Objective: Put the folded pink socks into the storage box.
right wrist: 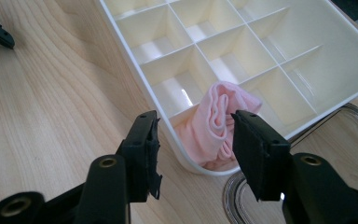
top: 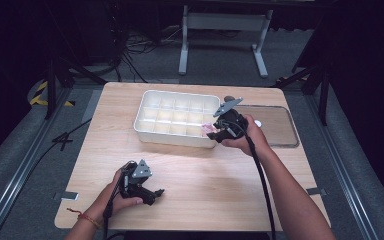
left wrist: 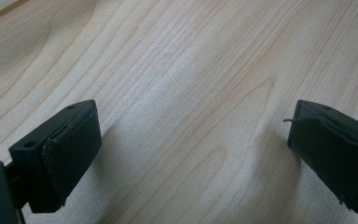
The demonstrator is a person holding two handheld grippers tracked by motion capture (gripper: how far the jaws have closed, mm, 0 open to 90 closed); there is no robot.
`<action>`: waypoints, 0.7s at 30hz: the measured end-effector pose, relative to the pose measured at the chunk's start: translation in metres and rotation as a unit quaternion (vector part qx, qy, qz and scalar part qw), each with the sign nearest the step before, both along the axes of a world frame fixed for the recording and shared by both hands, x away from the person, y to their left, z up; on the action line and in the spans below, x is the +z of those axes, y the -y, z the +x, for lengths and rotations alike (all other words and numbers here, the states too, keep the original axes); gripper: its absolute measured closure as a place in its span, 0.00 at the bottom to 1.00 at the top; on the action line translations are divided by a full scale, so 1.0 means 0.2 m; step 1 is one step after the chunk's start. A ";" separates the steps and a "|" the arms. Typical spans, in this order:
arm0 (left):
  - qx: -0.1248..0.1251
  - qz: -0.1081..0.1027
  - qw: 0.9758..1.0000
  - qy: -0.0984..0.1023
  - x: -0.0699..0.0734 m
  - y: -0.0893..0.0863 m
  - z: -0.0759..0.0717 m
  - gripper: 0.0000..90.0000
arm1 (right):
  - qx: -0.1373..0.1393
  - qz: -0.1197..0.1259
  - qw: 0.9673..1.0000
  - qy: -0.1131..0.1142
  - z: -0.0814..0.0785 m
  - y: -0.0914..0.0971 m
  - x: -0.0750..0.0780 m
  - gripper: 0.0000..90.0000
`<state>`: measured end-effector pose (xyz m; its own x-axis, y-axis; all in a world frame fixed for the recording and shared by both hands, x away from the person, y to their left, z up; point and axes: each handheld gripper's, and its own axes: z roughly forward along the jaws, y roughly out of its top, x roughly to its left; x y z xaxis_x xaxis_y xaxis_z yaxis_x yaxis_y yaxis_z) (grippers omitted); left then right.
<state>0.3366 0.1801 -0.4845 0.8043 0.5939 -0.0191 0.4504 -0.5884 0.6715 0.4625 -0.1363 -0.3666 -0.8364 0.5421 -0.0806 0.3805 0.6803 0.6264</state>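
A white tray (top: 152,131) split into several compartments stands at the middle back of the wooden table. A rolled pink cloth (top: 209,128) sits in its near right corner compartment (right wrist: 212,123). My right gripper (top: 215,131) hovers at that corner, open; in the right gripper view (right wrist: 196,135) one jaw stands outside the tray wall and the other over the cloth, neither pressing on it. My left gripper (top: 155,194) rests low near the front left of the table, open, with bare wood between its jaws (left wrist: 191,140).
A clear flat lid (top: 275,125) lies on the table right of the tray, its rim just under my right gripper (right wrist: 354,140). The wooden table (top: 195,170) stretches between the two hands. Cables and a stand's legs are on the floor behind.
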 end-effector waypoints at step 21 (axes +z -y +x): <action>0.000 0.003 1.000 0.001 0.00 0.00 0.00 0.03 | 0.004 -0.013 0.999 0.031 -0.12 0.11 0.03 0.47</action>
<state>0.3367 0.1800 -0.4842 0.8047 0.5934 -0.0145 0.4490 -0.5925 0.6689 0.4388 -0.1592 -0.3612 -0.8338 0.5324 -0.1461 0.3367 0.7001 0.6297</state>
